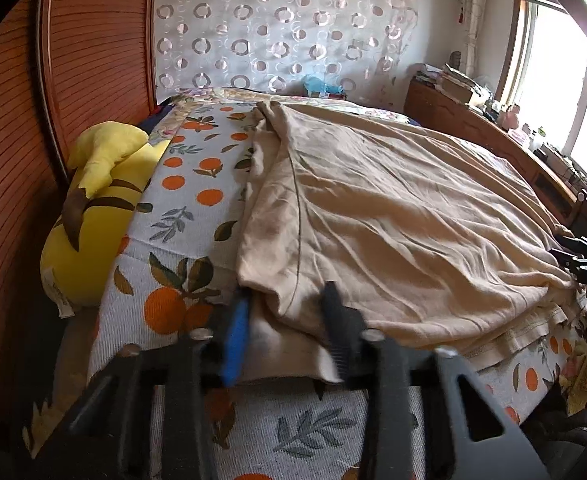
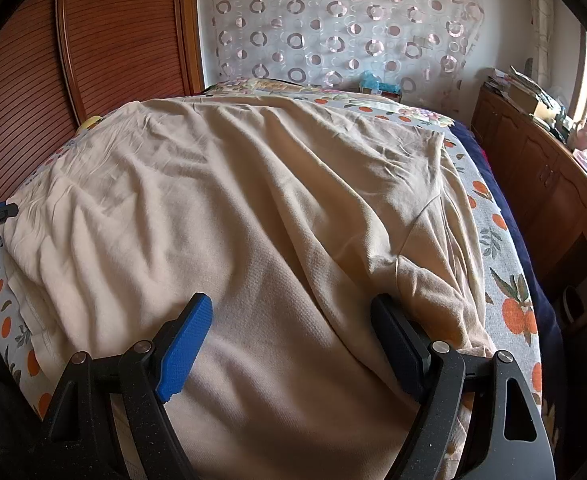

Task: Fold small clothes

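Item: one beige knit garment [image 2: 253,200], spread wrinkled across a bed under an orange-print bedspread [image 1: 181,184], its near hem hanging at the bed's front edge. Handling, as judged: light, soft, limp, no stiffness; likely to sag and crease when lifted, clinging rather than sliding; not fragile. Best held at hem corners or along a seam, where the layers bunch thick enough to pinch. Left tool [image 1: 289,320]: jaws narrowed about the near left corner of the hem, cloth between them; whether the pads pressed it could not be told. Right tool [image 2: 293,340]: jaws wide apart, straddling the cloth near its right side, gripping nothing. Edges: a yellow plush toy [image 1: 97,208] beside the bedspread's left border against a wooden panel [image 1: 21,128]; a wooden cabinet [image 2: 533,168] well to the right. Open room: the bed's far half and right margin lay free for carrying a fold over.
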`<state>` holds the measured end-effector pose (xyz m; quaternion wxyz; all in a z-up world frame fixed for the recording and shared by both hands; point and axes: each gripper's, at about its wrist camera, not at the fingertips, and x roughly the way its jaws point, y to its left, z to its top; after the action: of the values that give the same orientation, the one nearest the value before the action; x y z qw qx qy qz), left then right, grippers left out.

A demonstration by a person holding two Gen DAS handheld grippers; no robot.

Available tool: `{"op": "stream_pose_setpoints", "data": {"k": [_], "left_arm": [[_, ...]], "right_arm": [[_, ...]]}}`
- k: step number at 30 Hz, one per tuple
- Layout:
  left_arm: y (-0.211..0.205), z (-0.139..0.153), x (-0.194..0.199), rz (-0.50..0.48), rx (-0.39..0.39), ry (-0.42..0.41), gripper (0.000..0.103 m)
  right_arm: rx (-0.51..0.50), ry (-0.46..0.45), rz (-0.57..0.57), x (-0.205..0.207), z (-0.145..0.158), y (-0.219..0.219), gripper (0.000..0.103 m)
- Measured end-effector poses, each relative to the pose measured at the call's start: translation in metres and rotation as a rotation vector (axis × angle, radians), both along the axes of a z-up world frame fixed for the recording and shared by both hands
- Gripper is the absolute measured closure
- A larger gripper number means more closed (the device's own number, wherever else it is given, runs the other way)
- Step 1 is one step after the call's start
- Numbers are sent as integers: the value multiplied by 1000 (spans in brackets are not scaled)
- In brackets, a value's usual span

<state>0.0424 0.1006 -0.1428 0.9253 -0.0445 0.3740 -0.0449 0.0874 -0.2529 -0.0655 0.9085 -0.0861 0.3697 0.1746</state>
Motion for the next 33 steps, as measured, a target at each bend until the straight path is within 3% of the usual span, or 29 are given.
{"op": "stream_pose_setpoints", "data": {"k": [3, 9, 16, 33], "left_arm": [[-1, 2, 1, -17, -35, 3, 95], [-7, 34, -13, -30, -62, -115, 96], [-27, 55, -13, -88, -68, -164, 96], [-64, 55, -12, -179, -94, -158, 96]], "right_arm": [[0, 0, 0, 0, 0, 0, 20], [1, 0, 0, 0, 0, -1, 20], [2, 0, 0, 0, 0, -1, 20], [1, -1, -2, 0, 0, -1, 20]]}}
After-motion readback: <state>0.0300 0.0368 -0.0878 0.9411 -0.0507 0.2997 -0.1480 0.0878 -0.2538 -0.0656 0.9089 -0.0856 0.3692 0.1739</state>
